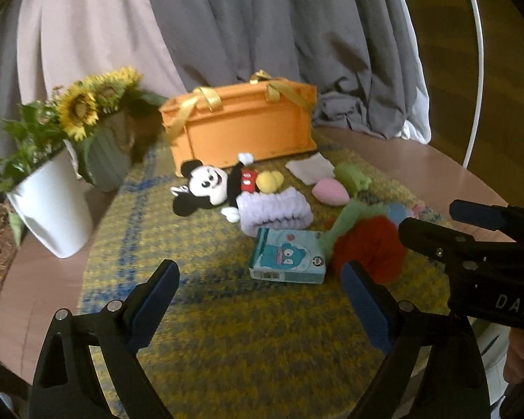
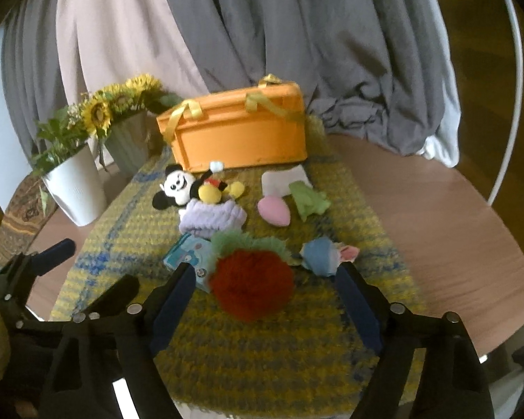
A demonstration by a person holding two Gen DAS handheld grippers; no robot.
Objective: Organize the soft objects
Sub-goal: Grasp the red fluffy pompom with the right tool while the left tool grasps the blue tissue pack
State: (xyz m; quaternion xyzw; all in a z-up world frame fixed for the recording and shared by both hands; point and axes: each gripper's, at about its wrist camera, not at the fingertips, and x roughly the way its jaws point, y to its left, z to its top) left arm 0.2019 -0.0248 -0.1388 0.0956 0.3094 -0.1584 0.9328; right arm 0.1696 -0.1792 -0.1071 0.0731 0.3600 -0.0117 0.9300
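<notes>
Soft things lie on a yellow knitted mat (image 1: 206, 328) (image 2: 262, 356): a Mickey plush (image 1: 206, 185) (image 2: 178, 185), a lilac fluffy band (image 1: 272, 209) (image 2: 213, 216), a tissue pack (image 1: 286, 258) (image 2: 188, 255), a red-and-green pompom (image 1: 366, 244) (image 2: 251, 279), a pink egg (image 1: 330, 192) (image 2: 274, 211), a green toy (image 1: 353, 174) (image 2: 307, 199), a white cloth (image 1: 311, 167) (image 2: 284, 178) and a blue-pink bundle (image 2: 323, 255). An orange basket (image 1: 241, 129) (image 2: 241, 132) stands behind. My left gripper (image 1: 260, 279) is open and empty before the tissue pack. My right gripper (image 2: 265, 279) is open around the pompom's near side.
A white pot with a plant (image 1: 52, 209) (image 2: 75, 188) and a grey vase of sunflowers (image 1: 104, 160) (image 2: 127, 146) stand at the left. Grey and pink drapes (image 1: 227, 17) (image 2: 262, 35) hang behind. The round wooden table (image 1: 436, 171) (image 2: 436, 209) shows around the mat.
</notes>
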